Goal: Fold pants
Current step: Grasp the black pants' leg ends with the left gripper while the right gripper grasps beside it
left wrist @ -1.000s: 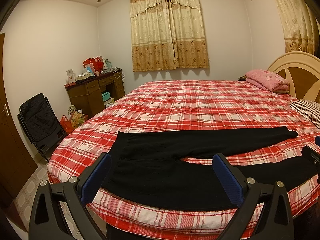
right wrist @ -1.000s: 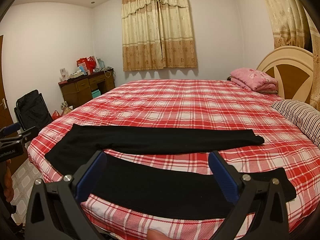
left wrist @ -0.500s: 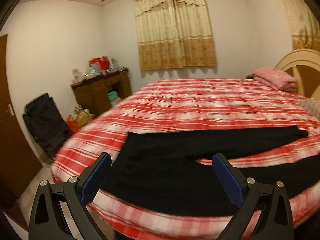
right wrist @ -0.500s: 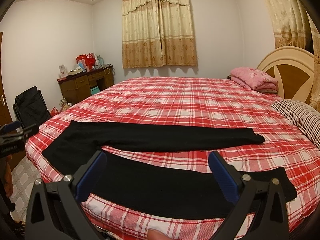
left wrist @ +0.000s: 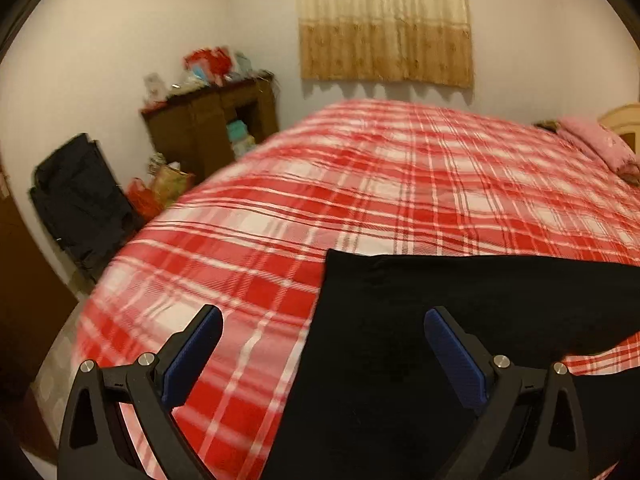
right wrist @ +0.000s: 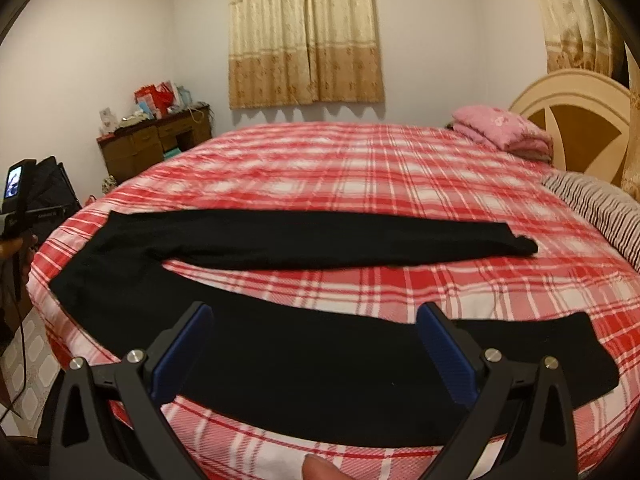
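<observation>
Black pants (right wrist: 280,360) lie flat on the red plaid bed (right wrist: 360,168), waist at the left, the two legs spread apart toward the right. My right gripper (right wrist: 316,344) is open and empty, above the near leg at the bed's front edge. My left gripper (left wrist: 324,352) is open and empty, low over the waist end of the pants (left wrist: 420,340); its left finger (left wrist: 192,356) is over bare bedspread and its right finger (left wrist: 456,360) is over the black cloth. The left gripper's body (right wrist: 16,208) shows at the far left of the right wrist view.
A pink folded blanket (right wrist: 500,128) and a striped pillow (right wrist: 592,204) lie by the headboard (right wrist: 576,120) at the right. A brown desk (right wrist: 156,144) with clutter and a black folding chair (left wrist: 80,200) stand by the left wall. Curtains (right wrist: 304,36) hang behind.
My left gripper has moved in and down toward the waist end of the pants, which now fills its lower right view. My right gripper has moved slightly closer to the near leg.
</observation>
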`<state>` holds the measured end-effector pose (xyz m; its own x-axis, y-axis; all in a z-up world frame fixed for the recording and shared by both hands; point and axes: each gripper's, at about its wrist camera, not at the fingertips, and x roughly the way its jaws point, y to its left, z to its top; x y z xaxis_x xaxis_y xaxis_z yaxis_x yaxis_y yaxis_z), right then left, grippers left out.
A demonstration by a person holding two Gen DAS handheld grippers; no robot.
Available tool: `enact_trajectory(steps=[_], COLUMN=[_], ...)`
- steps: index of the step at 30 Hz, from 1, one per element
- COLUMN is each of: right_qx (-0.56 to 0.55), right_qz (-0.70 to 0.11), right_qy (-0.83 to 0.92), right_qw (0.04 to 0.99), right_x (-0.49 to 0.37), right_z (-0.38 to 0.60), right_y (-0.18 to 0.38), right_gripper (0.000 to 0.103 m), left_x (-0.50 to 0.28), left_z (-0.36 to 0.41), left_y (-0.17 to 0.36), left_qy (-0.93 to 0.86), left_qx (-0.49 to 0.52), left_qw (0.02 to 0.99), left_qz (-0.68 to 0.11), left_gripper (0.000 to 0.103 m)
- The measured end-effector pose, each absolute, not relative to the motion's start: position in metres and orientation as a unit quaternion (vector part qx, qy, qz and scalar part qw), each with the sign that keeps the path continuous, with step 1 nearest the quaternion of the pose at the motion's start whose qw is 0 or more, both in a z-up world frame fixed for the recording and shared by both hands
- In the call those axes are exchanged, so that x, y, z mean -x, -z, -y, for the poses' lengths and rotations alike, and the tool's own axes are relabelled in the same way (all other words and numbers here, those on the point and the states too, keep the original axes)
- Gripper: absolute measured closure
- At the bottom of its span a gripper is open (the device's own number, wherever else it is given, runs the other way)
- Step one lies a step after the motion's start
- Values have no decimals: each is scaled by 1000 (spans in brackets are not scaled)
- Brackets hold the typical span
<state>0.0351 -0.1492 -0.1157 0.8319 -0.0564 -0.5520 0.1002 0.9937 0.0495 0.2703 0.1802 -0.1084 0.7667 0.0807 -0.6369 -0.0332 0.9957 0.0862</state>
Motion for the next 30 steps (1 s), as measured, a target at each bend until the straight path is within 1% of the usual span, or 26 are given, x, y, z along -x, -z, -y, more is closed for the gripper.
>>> enact_trajectory(steps=[4,5,7,9,12,16,17,18,19,22,24,26,28,30], right_qx=[-36,-32,-27,-29,-36,-53,-60,-68,-74,-87,-100,-114,-119,-115], right_qz=[-300,-305,-312,-322,-328,-327,-325,-323,-322,-329,-339,-350,-361,-370], right_qy=[60,66,77,88,104,125,130,138,144,160,169,172,187,202], right_qw=[951,950,947,942,938,935,935,934,933,927,920,914,906,899], right_x=[-43,-45,-49,-55,-61,-73,-76,-80,-84,-96,-105,-114,-124,-136], right_z=[157,160,166,177,195,227,236,247,255,281,303,324,347,371], right_y=[126,129,133,135,133,124,123,121,120,117,116,116,115,114], right_gripper=[0,0,0,0,0,0,0,0,0,0,3,16,21,23], left_x=[-315,-325,-341,-359,-377,-383,-384,-386,-387,-387,-388,-389,-391,-393], left_z=[-168,-168,-168,-175,-187,-187,-186,-185,-185,-186,-186,-188,-187,-186], left_y=[132,136,144,152,161,165,167,171,173,173,172,169,170,169], left_qy=[-32,-31,-32,-27,-9,18,25,33,42,47,47,52,52,48], left_qx=[-77,-84,-95,-86,-56,-46,-44,-39,-33,-23,-22,-14,-18,-21], left_qw=[929,926,920,913,904,901,899,896,894,897,898,900,898,897], left_qz=[-362,-367,-380,-397,-423,-431,-435,-441,-444,-439,-437,-433,-436,-440], left_gripper=[1,3,8,26,36,43,52,63,67,70,77,79,80,80])
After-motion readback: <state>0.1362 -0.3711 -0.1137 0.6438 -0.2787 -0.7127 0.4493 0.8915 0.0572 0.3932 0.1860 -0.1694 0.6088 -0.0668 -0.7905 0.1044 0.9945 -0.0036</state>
